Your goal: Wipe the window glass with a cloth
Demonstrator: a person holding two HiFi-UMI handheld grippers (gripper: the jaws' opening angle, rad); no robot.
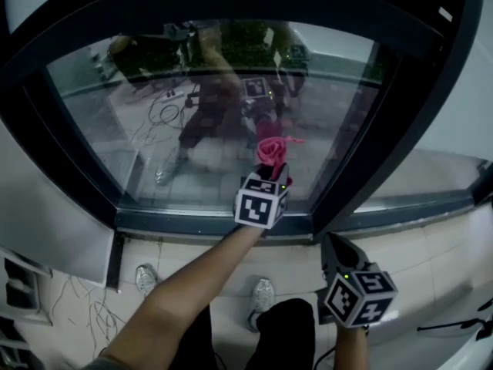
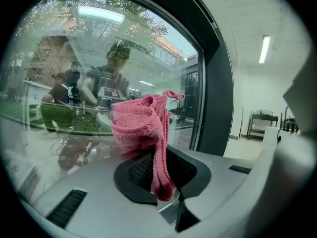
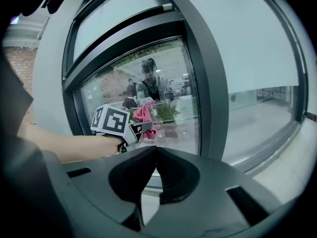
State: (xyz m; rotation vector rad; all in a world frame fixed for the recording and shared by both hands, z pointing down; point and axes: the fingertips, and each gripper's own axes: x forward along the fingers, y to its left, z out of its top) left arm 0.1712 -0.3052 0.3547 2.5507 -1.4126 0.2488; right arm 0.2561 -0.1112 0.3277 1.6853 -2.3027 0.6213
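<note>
A pink cloth (image 1: 271, 149) is bunched in my left gripper (image 1: 271, 177), which is shut on it and holds it against the lower part of the window glass (image 1: 192, 114). In the left gripper view the cloth (image 2: 141, 125) stands up out of the jaws (image 2: 161, 177) and touches the glass (image 2: 59, 78). My right gripper (image 1: 333, 249) hangs lower, below the sill at the right, shut with nothing in it. In the right gripper view its jaw tips (image 3: 156, 150) meet, and beyond them I see the left gripper (image 3: 137, 129) and cloth (image 3: 146, 114) at the glass (image 3: 168, 78).
A dark window frame (image 1: 339, 199) runs up the right of the pane, with a sill (image 1: 192, 223) below it. Another pane (image 1: 431, 176) lies further right. Below are the person's shoes (image 1: 263, 293) on a tiled floor, and cables (image 1: 85, 314) at the left.
</note>
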